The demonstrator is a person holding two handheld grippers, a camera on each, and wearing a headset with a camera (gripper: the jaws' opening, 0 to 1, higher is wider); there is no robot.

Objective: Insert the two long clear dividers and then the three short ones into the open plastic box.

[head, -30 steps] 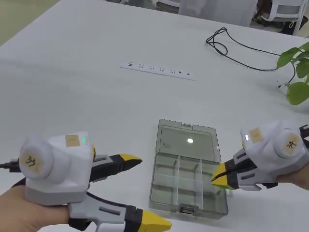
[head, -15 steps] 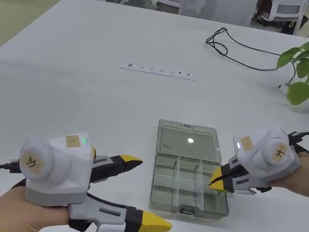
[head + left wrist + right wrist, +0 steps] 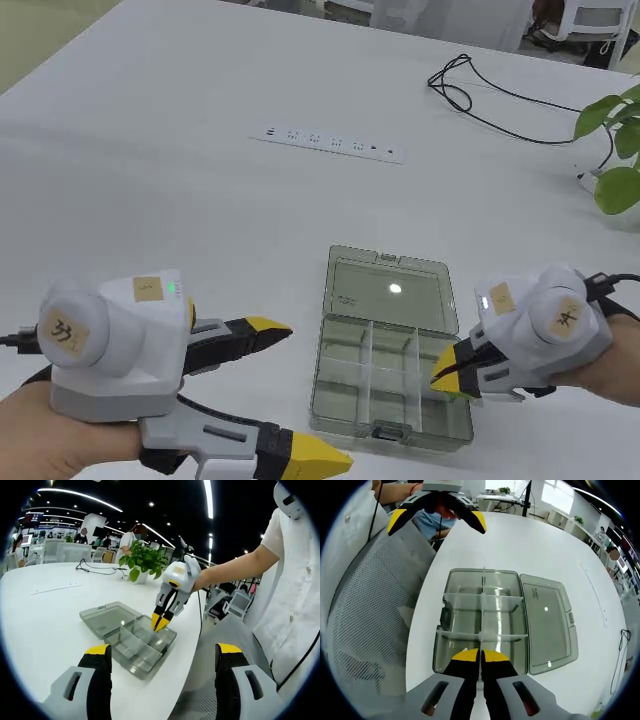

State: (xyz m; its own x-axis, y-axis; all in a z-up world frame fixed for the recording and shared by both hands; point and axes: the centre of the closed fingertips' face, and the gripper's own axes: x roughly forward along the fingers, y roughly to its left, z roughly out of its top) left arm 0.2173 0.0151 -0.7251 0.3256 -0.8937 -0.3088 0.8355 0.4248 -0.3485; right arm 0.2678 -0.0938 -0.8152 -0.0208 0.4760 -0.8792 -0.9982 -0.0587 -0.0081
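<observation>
The open plastic box (image 3: 392,392) lies near the table's front edge, its lid (image 3: 392,292) flat behind it. Clear dividers (image 3: 481,596) stand crosswise inside it. My right gripper (image 3: 447,373) is at the box's right side, shut on a thin clear divider (image 3: 481,622) that stands on edge along the middle of the box (image 3: 465,617). The same gripper (image 3: 160,621) hangs tips-down over the box (image 3: 131,647) in the left gripper view. My left gripper (image 3: 290,395) is held open left of the box with nothing between its jaws, and it appears beyond the box (image 3: 437,517).
A white power strip (image 3: 325,143) lies further back on the white table (image 3: 150,180). A black cable (image 3: 490,95) loops at the back right, and a green plant (image 3: 615,150) stands at the right edge. A mesh chair back (image 3: 375,610) sits beside the table.
My right gripper has moved a little left and down, closer over the box, with the divider in it. The left gripper has stayed in place, open.
</observation>
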